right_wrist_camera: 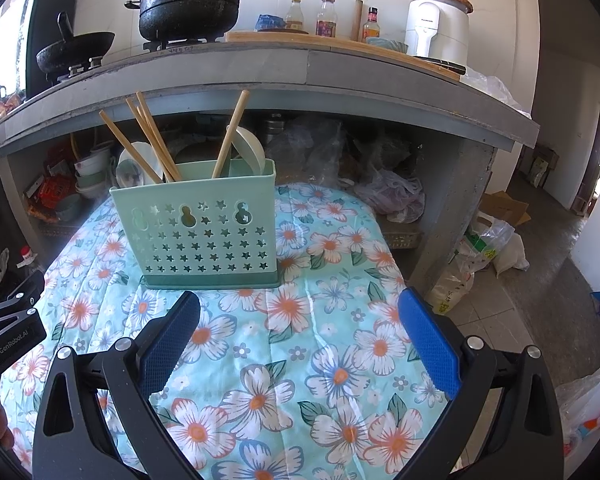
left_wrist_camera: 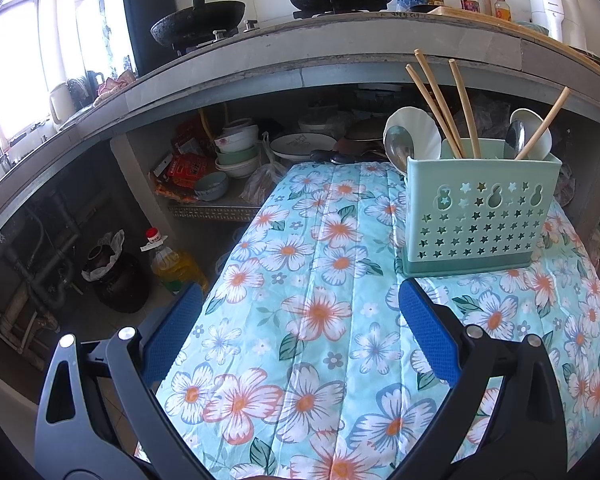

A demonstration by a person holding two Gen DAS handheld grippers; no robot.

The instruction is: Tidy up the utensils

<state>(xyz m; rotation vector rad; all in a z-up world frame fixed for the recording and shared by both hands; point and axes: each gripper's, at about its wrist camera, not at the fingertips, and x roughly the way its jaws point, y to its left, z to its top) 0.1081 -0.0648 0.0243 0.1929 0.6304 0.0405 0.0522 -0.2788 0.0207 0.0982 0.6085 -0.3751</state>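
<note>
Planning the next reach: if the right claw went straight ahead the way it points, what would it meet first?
Probably the green utensil holder, slightly left of the right claw. Only bare floral cloth lies between; depth is unclear, so it might graze the holder's right edge.

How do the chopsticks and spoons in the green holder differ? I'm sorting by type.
The chopsticks are thin tan sticks, leaning and rising well above the holder; the spoons are broad, metal or white, bowls up, sitting lower. Both stand inside the holder.
</note>
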